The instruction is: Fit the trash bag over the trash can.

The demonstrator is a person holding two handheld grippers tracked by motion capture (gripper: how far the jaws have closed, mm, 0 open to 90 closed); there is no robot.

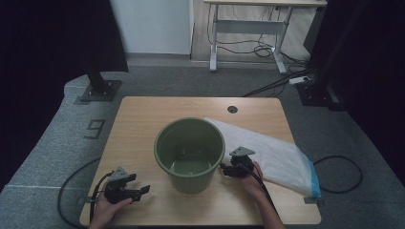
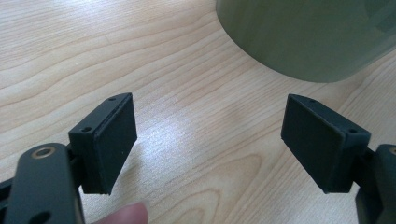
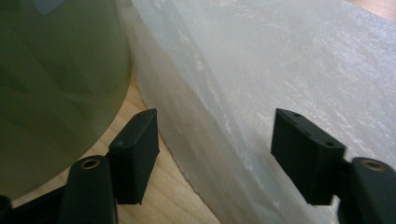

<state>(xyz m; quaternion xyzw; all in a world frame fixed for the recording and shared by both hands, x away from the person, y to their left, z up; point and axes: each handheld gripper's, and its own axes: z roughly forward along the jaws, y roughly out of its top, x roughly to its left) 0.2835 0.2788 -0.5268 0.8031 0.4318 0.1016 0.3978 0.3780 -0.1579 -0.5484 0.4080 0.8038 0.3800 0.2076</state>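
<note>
Right gripper (image 3: pixel 215 158) is sitting released beside the green bucket (image 1: pixel 189 152) — jaws gaping around the plastic bag's (image 3: pixel 280 70) edge, not pinching.

Table count
One green bin (image 1: pixel 189 155), one white plastic bag (image 1: pixel 274 155), two handheld grippers, left (image 1: pixel 141 191) and right (image 1: pixel 223 168).

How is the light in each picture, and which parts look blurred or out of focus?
High view: dim, with dark corners; the green bucket and the plastic bag stay readable. Left gripper view: bright, with a soft glare patch on the wooden table; the bucket's wall is blurred. Right gripper view: the bucket's wall is soft and out of focus, the bag slightly hazy.
</note>
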